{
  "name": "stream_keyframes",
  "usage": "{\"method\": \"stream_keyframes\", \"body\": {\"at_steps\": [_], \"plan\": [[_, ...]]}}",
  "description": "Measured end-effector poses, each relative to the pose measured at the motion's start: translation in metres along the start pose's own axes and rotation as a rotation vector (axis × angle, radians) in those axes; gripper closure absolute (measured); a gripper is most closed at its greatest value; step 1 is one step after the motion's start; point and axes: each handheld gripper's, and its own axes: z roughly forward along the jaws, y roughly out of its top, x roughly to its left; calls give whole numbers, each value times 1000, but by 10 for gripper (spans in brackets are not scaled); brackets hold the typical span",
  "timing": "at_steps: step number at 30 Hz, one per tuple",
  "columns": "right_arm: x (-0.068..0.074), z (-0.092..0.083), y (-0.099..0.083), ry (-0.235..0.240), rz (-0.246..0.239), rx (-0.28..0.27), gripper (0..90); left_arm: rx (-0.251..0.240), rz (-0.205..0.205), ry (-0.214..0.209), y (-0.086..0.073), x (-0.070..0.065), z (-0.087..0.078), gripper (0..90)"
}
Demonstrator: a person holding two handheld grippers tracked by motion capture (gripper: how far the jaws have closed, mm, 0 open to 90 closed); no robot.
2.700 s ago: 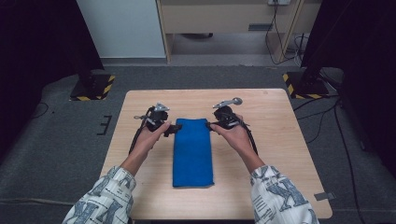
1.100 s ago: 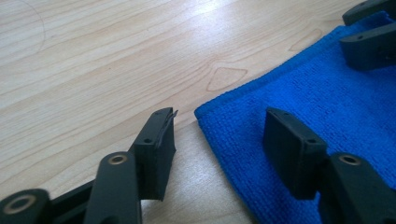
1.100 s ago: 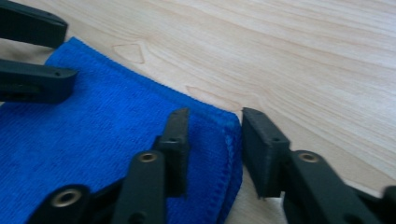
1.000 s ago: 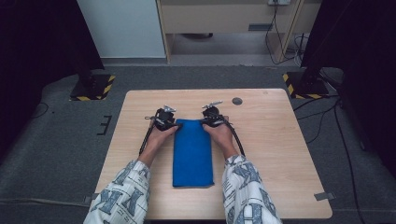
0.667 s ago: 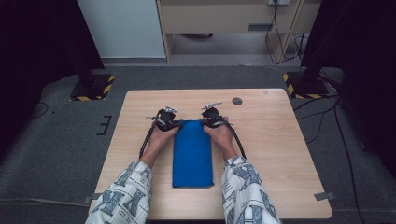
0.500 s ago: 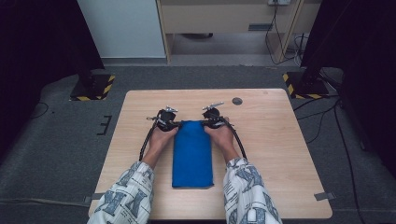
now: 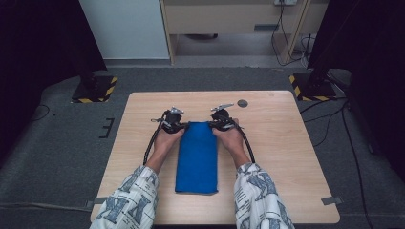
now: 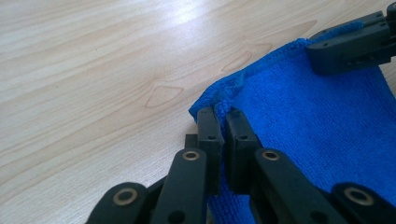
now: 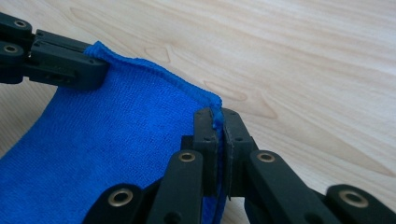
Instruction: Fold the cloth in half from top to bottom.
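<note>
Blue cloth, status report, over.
Left gripper and right gripper both shut on far corners of the blue cloth. Cloth flat on table. Nothing in the way.

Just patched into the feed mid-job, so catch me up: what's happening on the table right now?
A person is working a folded blue towel on the wooden table with two hand-held grippers. The left gripper has just closed on the towel's far left corner, and the right gripper has just closed on the far right corner. Both pinch the hem, and the far edge is slightly raised between them. The rest of the towel lies flat toward the person.
</note>
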Motion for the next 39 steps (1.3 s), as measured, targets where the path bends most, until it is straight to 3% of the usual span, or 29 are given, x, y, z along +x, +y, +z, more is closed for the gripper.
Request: {"method": "stream_keyframes", "body": {"at_steps": [18,39], "plan": [[6,-26,11,8,-1,-57,869,-69,-3,-28,10,0,-24,865],[8,-45,32,10,-3,-116,868,-119,19,-4,27,-2,-45,866]]}}
